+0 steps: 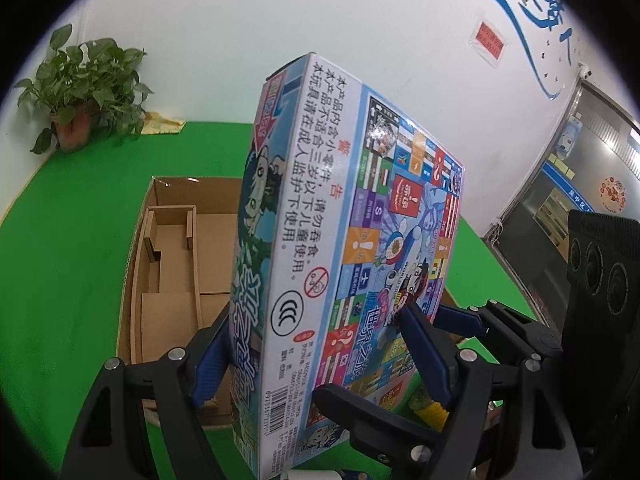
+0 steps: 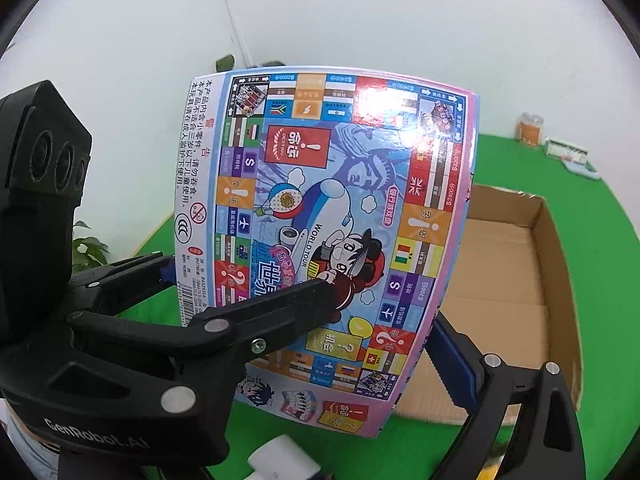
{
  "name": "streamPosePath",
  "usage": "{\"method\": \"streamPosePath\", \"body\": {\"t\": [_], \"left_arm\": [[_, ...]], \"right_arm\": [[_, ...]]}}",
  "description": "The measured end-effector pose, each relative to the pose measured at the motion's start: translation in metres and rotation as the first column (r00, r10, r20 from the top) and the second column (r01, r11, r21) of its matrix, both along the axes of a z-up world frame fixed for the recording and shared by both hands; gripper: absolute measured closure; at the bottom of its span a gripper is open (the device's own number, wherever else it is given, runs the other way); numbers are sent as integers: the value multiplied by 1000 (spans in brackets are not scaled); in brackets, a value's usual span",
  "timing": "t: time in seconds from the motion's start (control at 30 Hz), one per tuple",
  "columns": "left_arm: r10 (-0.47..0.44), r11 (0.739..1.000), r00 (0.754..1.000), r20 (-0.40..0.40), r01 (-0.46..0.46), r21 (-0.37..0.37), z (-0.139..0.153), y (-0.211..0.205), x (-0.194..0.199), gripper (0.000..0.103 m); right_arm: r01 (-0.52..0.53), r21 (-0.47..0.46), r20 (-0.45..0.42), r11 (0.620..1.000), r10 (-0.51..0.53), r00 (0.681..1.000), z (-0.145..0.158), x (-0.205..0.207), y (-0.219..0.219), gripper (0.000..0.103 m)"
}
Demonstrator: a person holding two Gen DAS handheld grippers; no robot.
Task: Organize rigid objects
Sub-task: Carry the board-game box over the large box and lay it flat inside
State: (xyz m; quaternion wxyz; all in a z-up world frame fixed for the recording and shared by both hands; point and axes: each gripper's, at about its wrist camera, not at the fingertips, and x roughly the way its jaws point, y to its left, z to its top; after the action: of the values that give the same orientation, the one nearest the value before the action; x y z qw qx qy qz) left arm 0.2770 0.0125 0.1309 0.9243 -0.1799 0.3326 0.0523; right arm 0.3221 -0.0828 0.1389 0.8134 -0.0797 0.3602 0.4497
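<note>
A colourful board game box (image 1: 320, 220) stands on end in the air, lifted above the green table (image 1: 60, 260). My left gripper (image 1: 320, 352) is shut on its lower part, one blue pad on each broad face, with the narrow white side towards the camera. In the right wrist view the printed back of the box (image 2: 328, 200) fills the middle. My right gripper (image 2: 384, 320) is shut on it too: its black finger lies across the printed face, and the blue-padded finger (image 2: 452, 360) sits behind the right edge.
An open cardboard carton (image 1: 176, 240) with inner dividers lies on the table behind the game box; its far wall (image 2: 540, 216) shows on the right. A potted plant (image 1: 84, 88) and a yellow cloth (image 1: 164, 124) sit at the back left. An orange jar (image 2: 530, 128) and a small pack (image 2: 572, 156) stand at the back right.
</note>
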Motion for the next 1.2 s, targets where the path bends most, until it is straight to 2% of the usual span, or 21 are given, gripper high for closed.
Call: {"method": "streamPosePath", "body": {"t": [0.33, 0.43, 0.5, 0.53, 0.57, 0.6, 0.63, 0.73, 0.77, 0.83, 0.9, 0.97, 1.0, 1.07, 1.1, 1.13, 1.17, 1.2], "left_arm": [[27, 998, 983, -182, -36, -50, -62, 21, 42, 25], [45, 998, 973, -225, -53, -29, -75, 21, 46, 29], [63, 998, 965, -255, -68, -10, -79, 24, 49, 35], [78, 997, 961, -265, -78, 8, -79, 24, 49, 36], [103, 995, 956, -276, -93, 46, -79, 24, 50, 40], [125, 991, 949, -290, -104, 87, -78, 23, 50, 47], [122, 991, 949, -290, -100, 91, -78, 22, 49, 50], [62, 998, 965, -256, -56, 31, -73, 21, 38, 52], [59, 998, 964, -258, -50, 39, -71, 19, 35, 57], [72, 996, 967, -244, -59, 62, -66, 18, 23, 58], [80, 996, 978, -194, -70, 56, -56, 24, 5, 58], [93, 995, 985, -146, -85, 55, -46, 27, -12, 58], [99, 994, 987, -127, -92, 58, -43, 28, -17, 58], [108, 992, 990, -89, -101, 71, -35, 26, -30, 58], [114, 990, 991, -68, -109, 85, -32, 24, -35, 57], [121, 988, 991, -47, -116, 101, -29, 22, -38, 55], [141, 980, 990, -8, -138, 144, -23, 17, -46, 45], [167, 970, 986, 14, -167, 179, -19, 14, -49, 25]], "right_arm": [[-55, -80, -185, 995, 39, 982, -64, 70, 30, 12], [-72, -88, -227, 994, 50, 972, -85, 78, 35, 14], [-74, -75, -271, 994, 51, 961, -96, 88, 37, 15], [-73, -71, -290, 995, 49, 956, -99, 93, 37, 19], [-64, -77, -316, 995, 37, 948, -106, 98, 38, 25], [-58, -80, -317, 995, 30, 948, -110, 103, 40, 27], [-53, -100, -320, 994, 18, 947, -117, 107, 41, 36], [-65, -171, -355, 983, 0, 935, -137, 110, 53, 41], [-74, -181, -366, 981, 2, 931, -142, 109, 55, 41], [-68, -186, -383, 980, -8, 924, -144, 111, 58, 41], [-47, -170, -388, 984, -24, 921, -140, 116, 55, 41], [-7, -203, -353, 979, -67, 933, -139, 124, 51, 41], [-10, -219, -363, 976, -72, 929, -143, 128, 54, 42], [-39, -186, -421, 982, -44, 906, -152, 123, 58, 44], [-37, -189, -411, 981, -45, 910, -154, 119, 57, 44], [-33, -194, -385, 981, -45, 922, -150, 116, 58, 45], [-29, -201, -343, 979, -42, 938, -142, 112, 57, 45], [-17, -207, -293, 978, -46, 955, -133, 106, 50, 42]]}}
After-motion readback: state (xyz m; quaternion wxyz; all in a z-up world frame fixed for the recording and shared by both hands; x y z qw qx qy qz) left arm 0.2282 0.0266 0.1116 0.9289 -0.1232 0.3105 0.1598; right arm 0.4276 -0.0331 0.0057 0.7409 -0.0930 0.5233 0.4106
